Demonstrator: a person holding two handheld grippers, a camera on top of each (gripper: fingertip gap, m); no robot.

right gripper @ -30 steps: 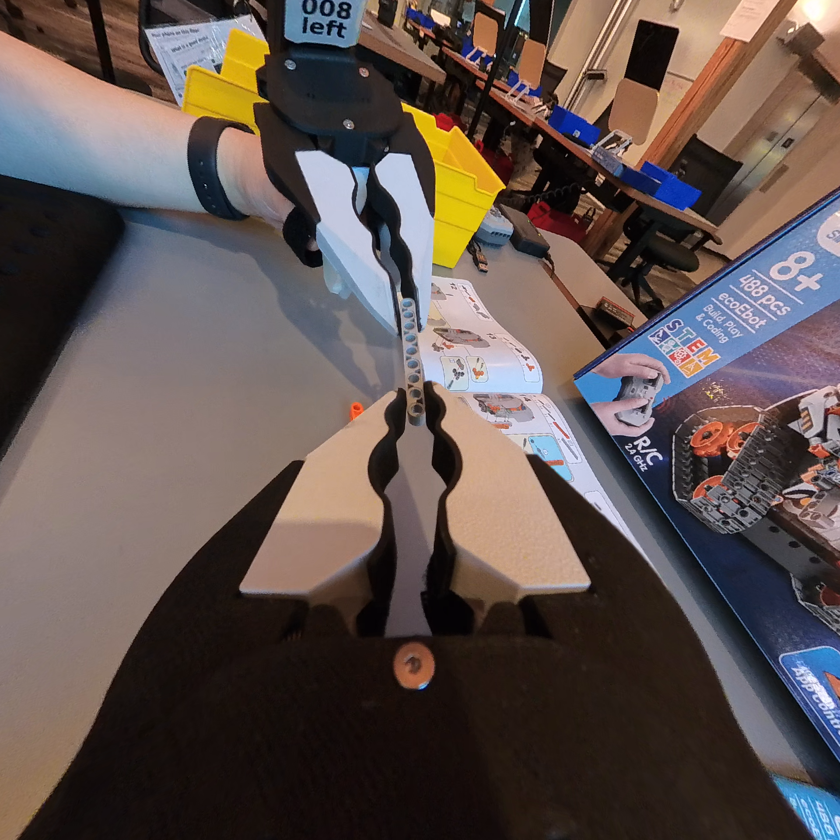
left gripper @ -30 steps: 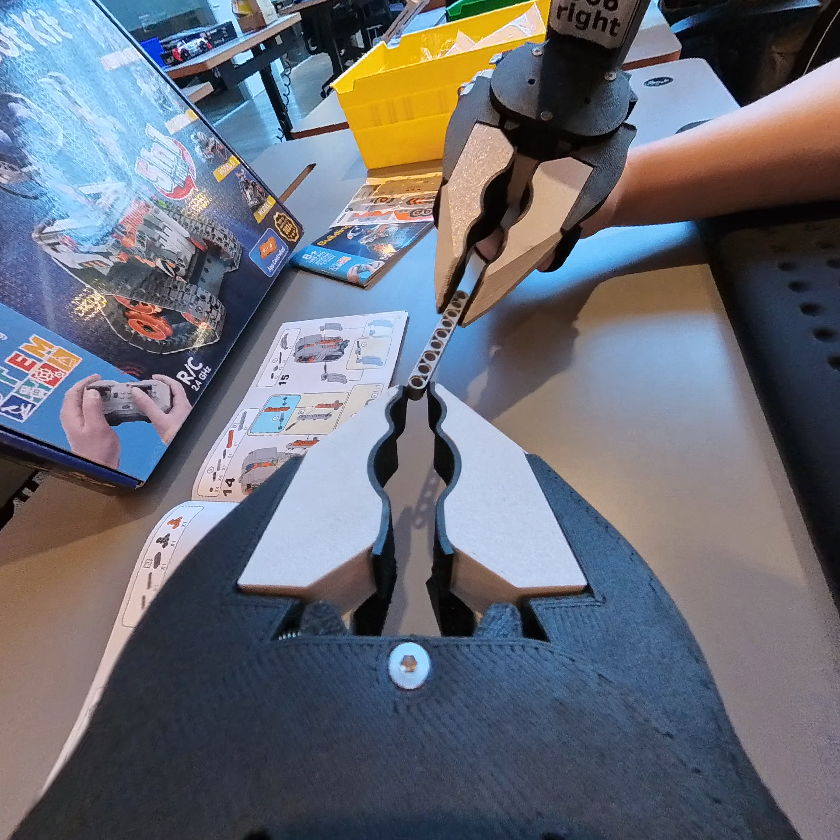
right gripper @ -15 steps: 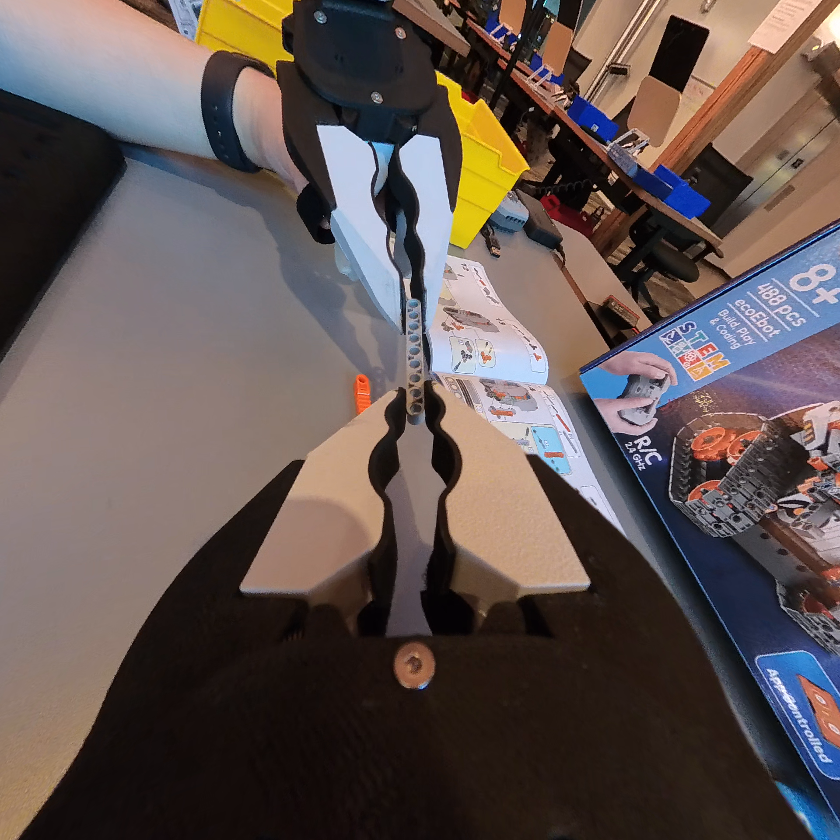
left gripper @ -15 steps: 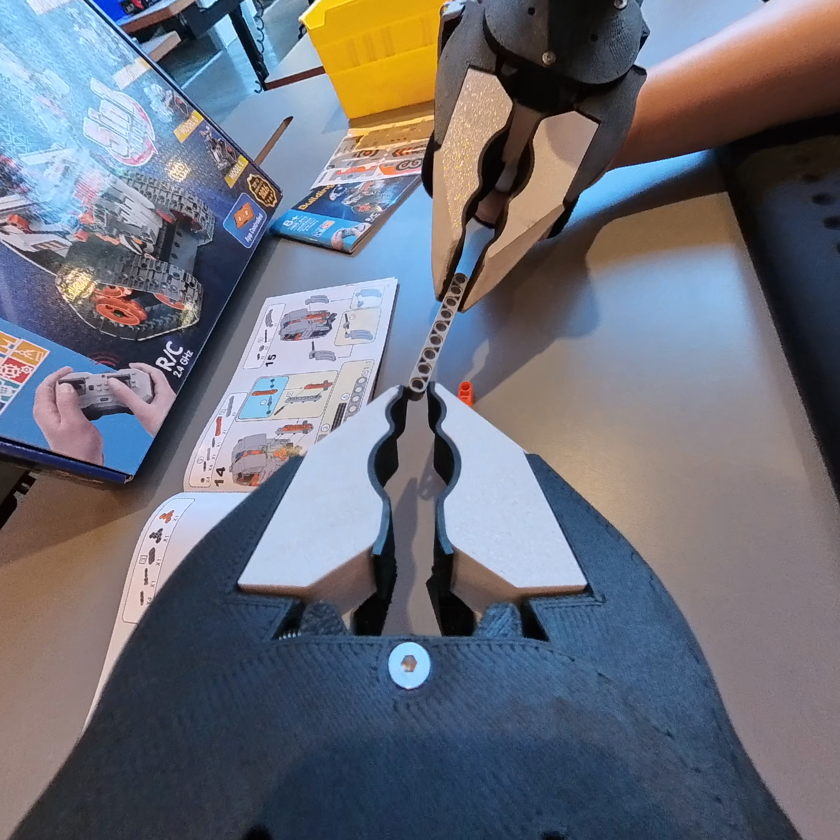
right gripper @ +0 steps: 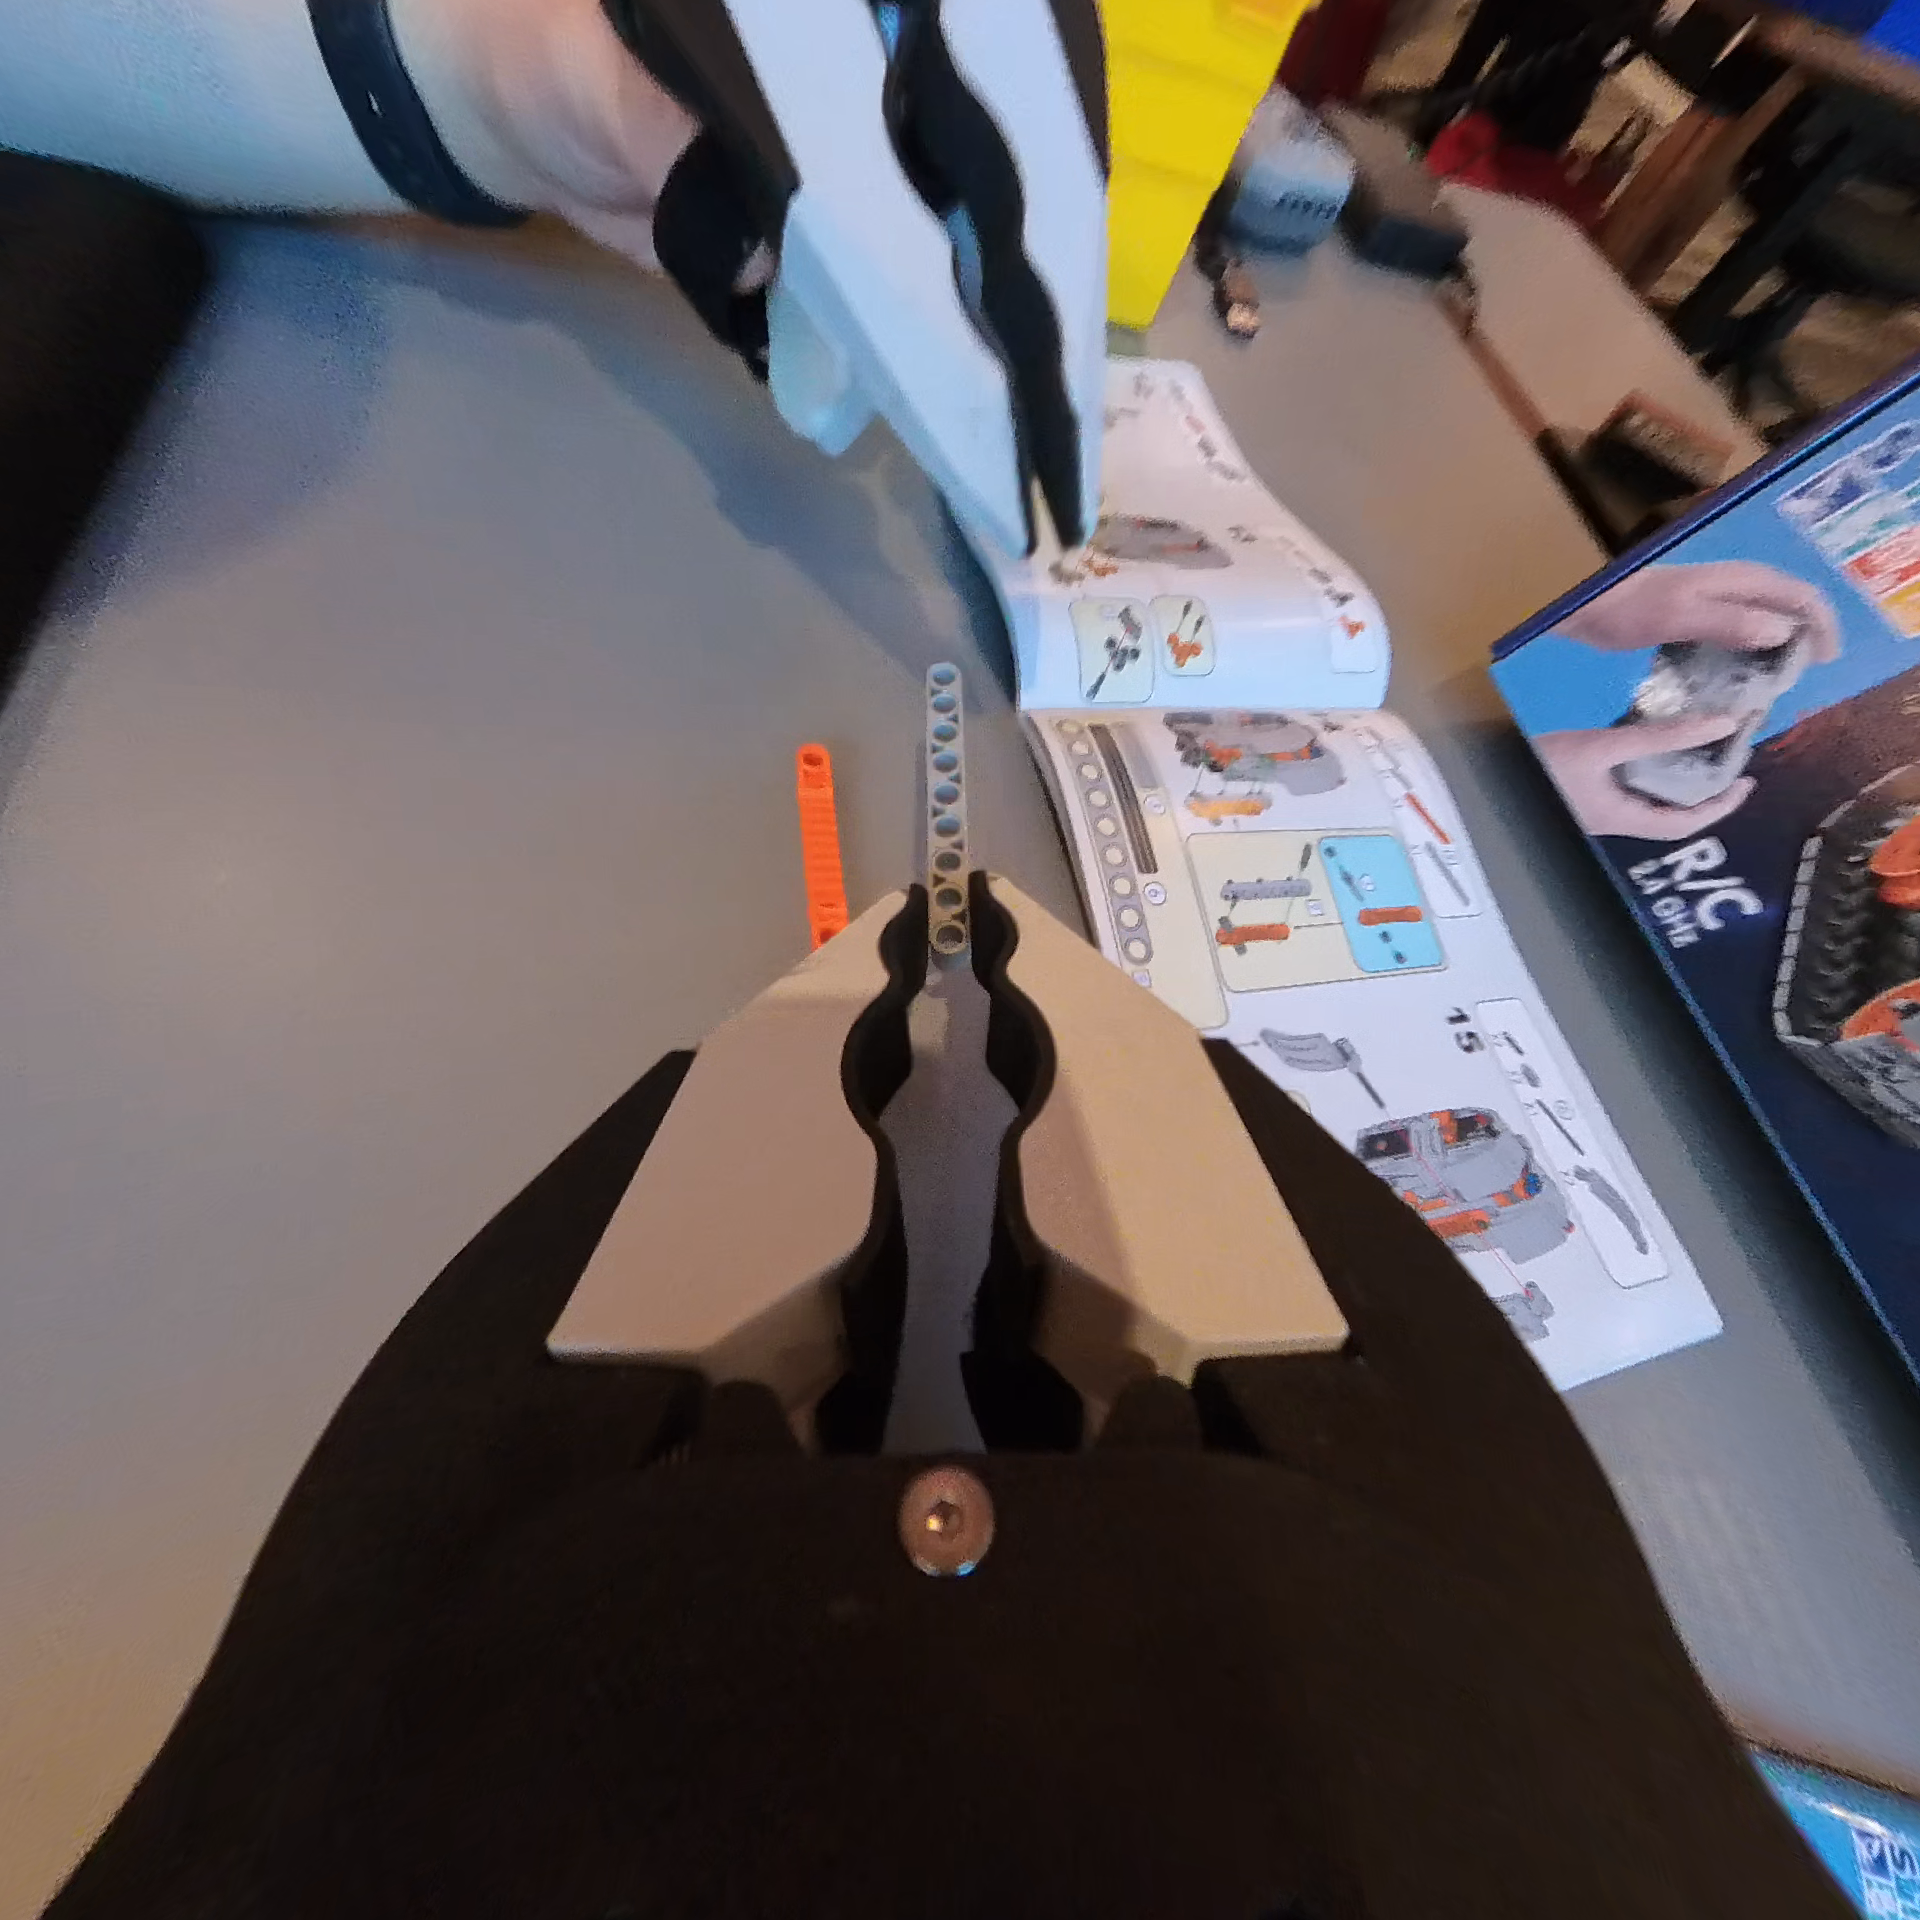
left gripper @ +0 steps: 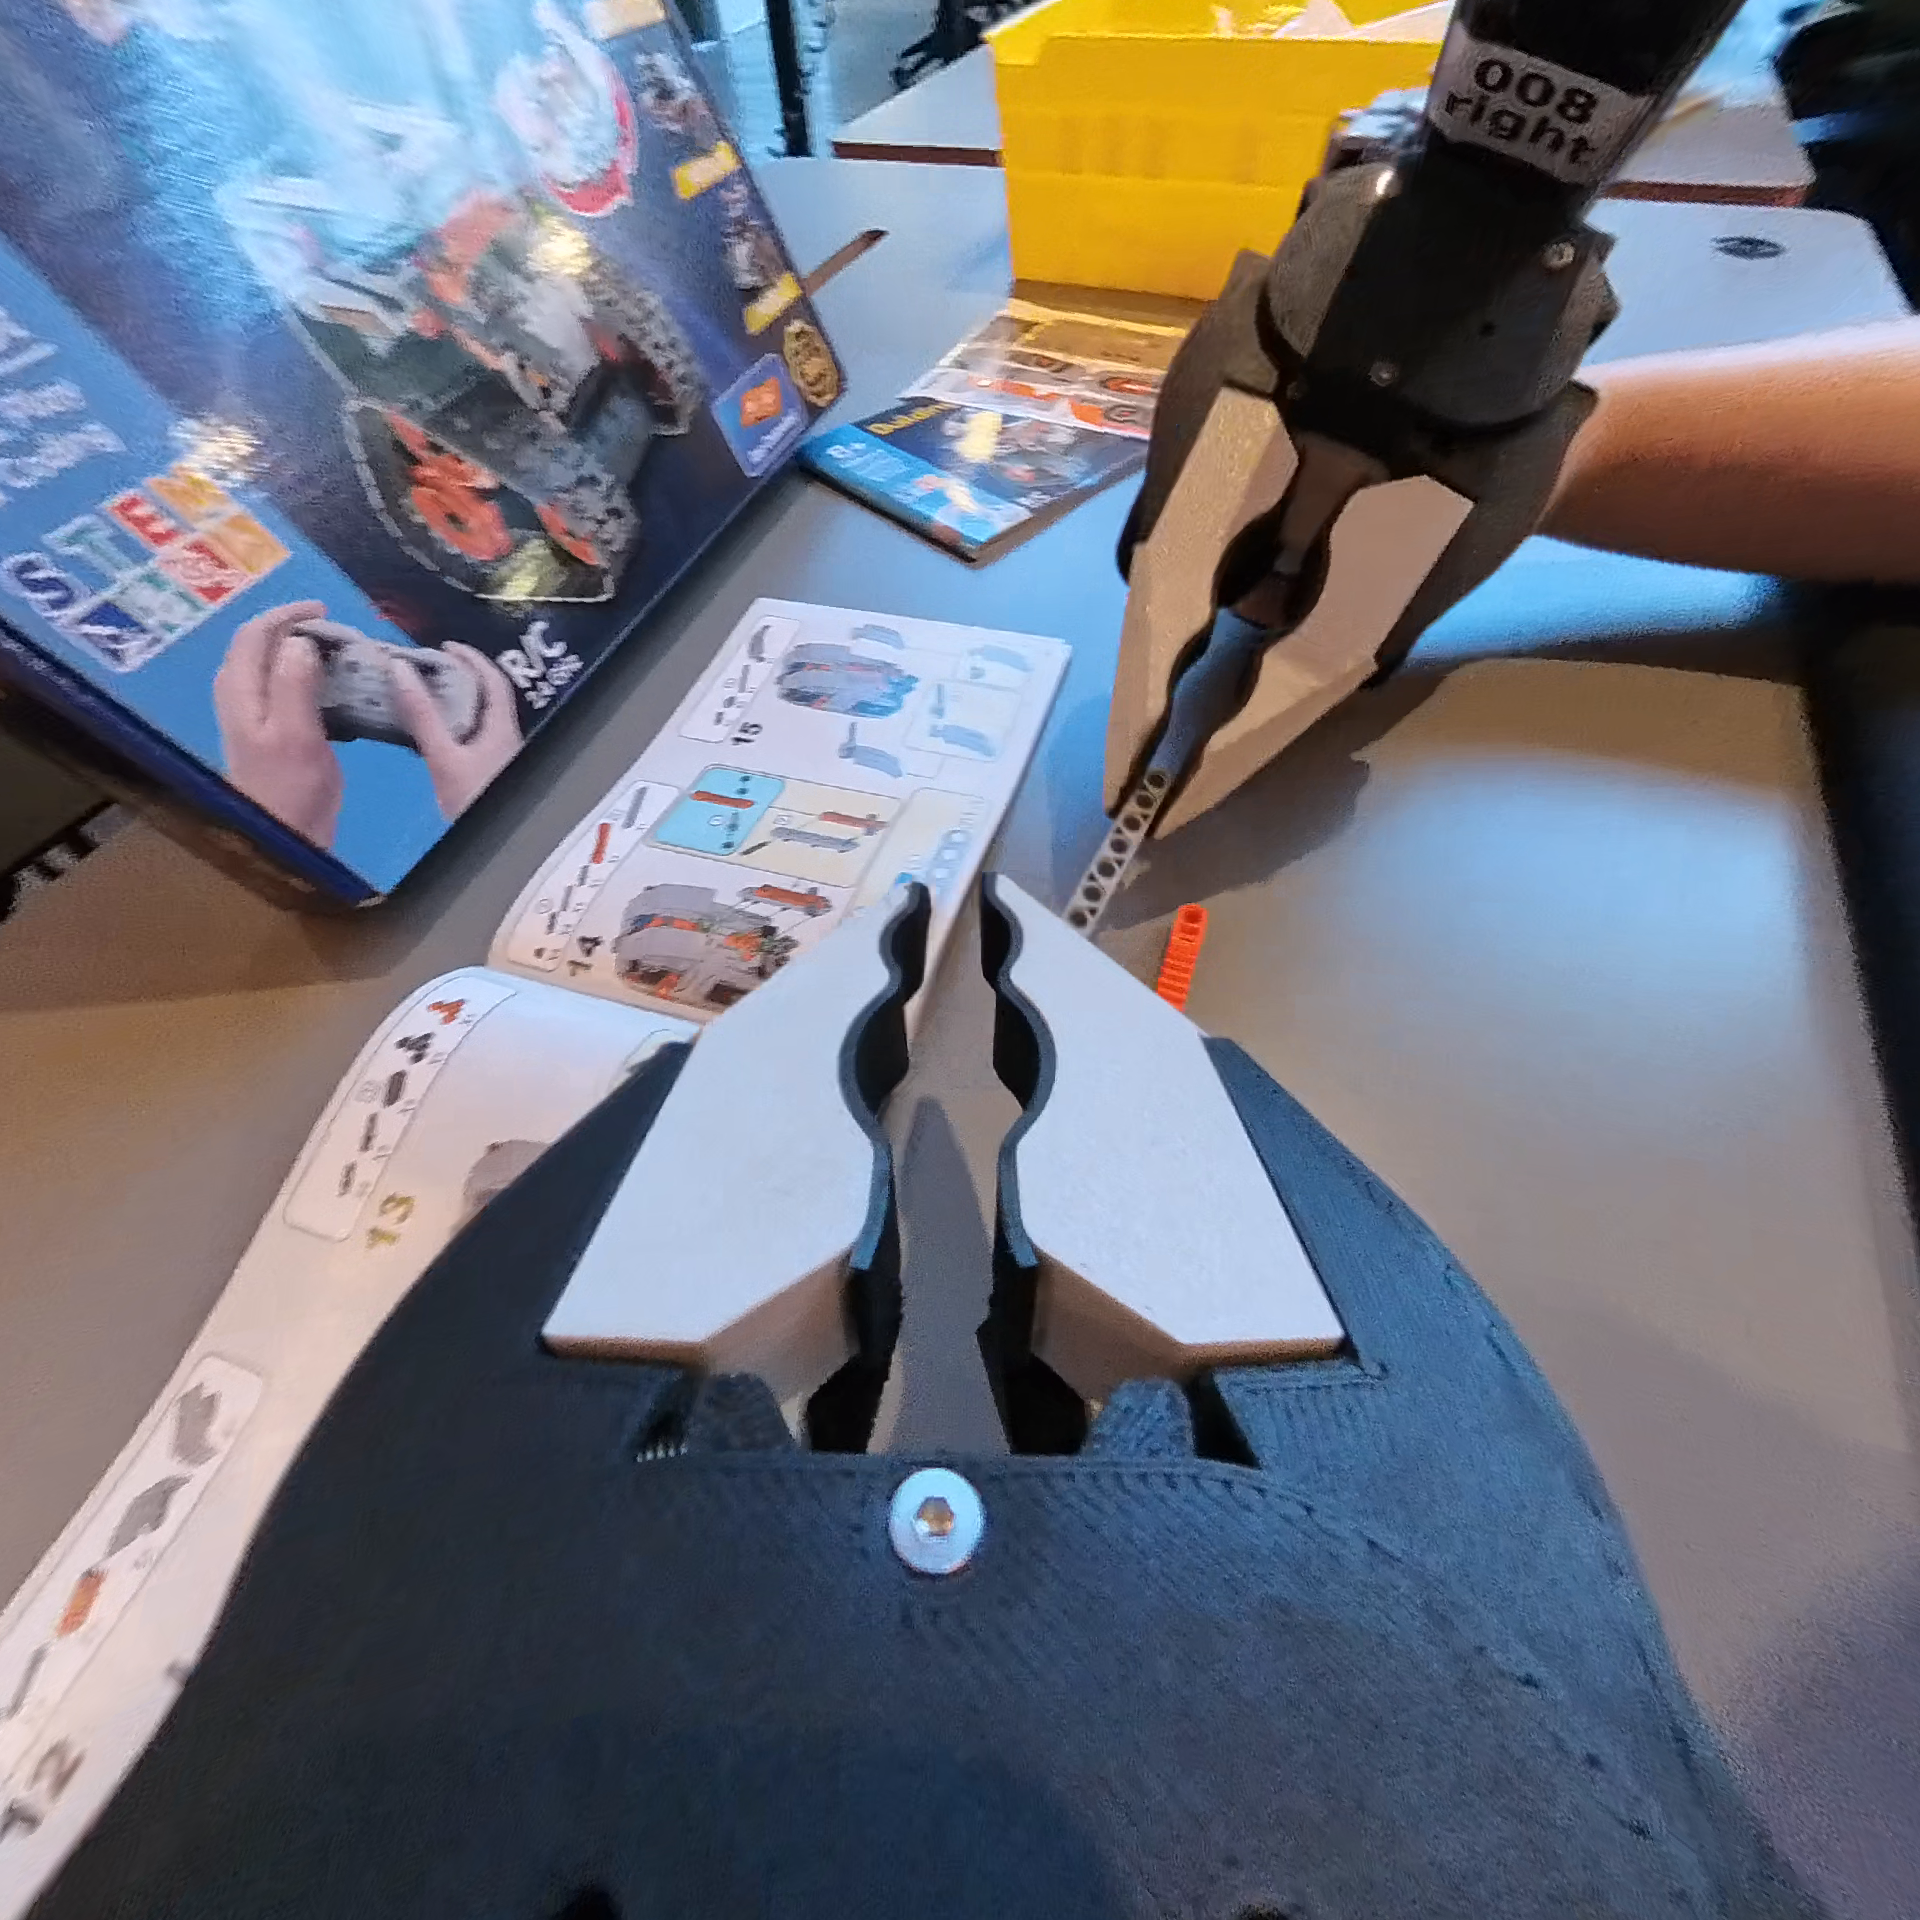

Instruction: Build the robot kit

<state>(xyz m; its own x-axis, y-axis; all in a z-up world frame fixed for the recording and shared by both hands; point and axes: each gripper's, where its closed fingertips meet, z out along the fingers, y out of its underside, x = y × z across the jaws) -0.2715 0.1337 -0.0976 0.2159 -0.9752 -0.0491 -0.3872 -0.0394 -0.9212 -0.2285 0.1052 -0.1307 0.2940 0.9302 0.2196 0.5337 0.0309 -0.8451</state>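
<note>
Our right tool (right gripper: 951, 914) pinches the gray beam (right gripper: 945, 790), which points toward the frame's top; our left tool (left gripper: 954, 914) sits empty, tips slightly apart.

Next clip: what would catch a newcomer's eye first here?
Most striking is the long grey holed beam, pinched at one end in the right gripper and jutting out over the grey table. A small orange piece lies just beside it. The left gripper is empty, jaws slightly apart, over the open instruction booklet.
</note>
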